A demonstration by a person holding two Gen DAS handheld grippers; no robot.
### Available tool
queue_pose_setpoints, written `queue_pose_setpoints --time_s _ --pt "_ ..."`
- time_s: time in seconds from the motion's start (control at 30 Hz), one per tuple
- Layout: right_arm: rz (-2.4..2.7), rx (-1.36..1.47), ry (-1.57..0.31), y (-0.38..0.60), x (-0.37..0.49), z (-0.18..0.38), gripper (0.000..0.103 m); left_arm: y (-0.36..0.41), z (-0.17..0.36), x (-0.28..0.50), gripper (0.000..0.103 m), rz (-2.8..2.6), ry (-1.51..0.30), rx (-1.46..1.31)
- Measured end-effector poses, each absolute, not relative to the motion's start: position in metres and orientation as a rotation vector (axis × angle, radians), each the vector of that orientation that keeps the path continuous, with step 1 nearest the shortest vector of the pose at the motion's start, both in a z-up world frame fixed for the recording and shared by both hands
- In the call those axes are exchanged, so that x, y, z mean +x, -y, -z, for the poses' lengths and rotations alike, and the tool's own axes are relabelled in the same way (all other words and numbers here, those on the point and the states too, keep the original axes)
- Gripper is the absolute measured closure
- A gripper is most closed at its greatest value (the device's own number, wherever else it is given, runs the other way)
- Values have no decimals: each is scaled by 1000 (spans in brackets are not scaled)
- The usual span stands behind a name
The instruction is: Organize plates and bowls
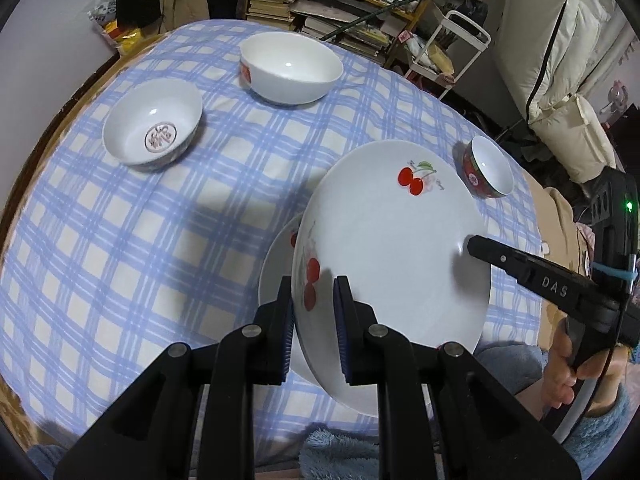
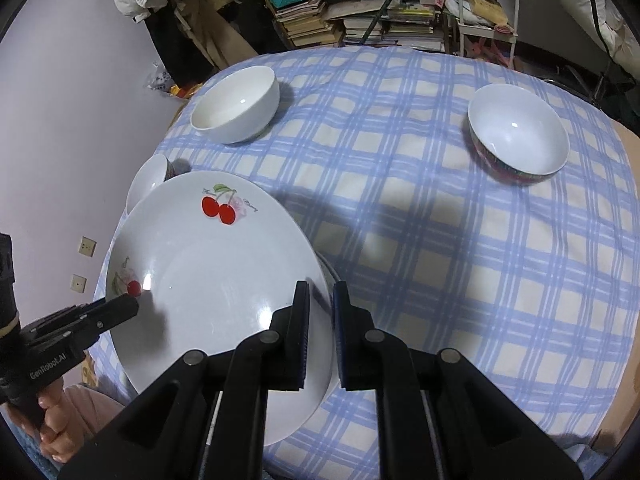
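A white cherry-print plate (image 1: pixel 392 248) is held tilted above a second white plate (image 1: pixel 276 268) that lies on the checked tablecloth (image 1: pixel 160 220). My left gripper (image 1: pixel 314 320) is shut on the plate's left rim. My right gripper (image 2: pixel 320 332) is shut on its right rim (image 2: pixel 320 280); the plate also shows in the right wrist view (image 2: pixel 216 272). Three bowls stand on the table: a white bowl with a red mark inside (image 1: pixel 154 122), a larger white bowl (image 1: pixel 290 68) and a small red-sided bowl (image 1: pixel 488 168).
The table's wooden edge (image 1: pixel 52 120) curves at the left. Behind the table are stacked books on a yellow shelf (image 1: pixel 320 12), a white cart (image 1: pixel 444 52) and cream bedding (image 1: pixel 560 60). A person's lap in blue fleece (image 1: pixel 340 452) is at the near edge.
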State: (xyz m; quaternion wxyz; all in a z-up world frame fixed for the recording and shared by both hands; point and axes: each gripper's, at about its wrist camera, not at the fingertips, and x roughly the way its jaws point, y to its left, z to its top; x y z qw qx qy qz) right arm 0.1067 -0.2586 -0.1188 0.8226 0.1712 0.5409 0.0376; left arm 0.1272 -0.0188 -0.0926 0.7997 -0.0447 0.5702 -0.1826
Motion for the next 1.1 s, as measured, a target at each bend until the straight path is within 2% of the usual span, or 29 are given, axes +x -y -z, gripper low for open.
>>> queue_pose_setpoints --time_s 0.43,0.73,1.1 --pt "-71 330 -1165 248 106 136 90 17 115 127 86 355 -1278 -94" --pt "-63 294 -1247 241 110 166 90 18 134 133 86 322 -1330 -82" --pt "-25 281 -1228 243 105 163 90 25 147 134 86 339 -1379 -56"
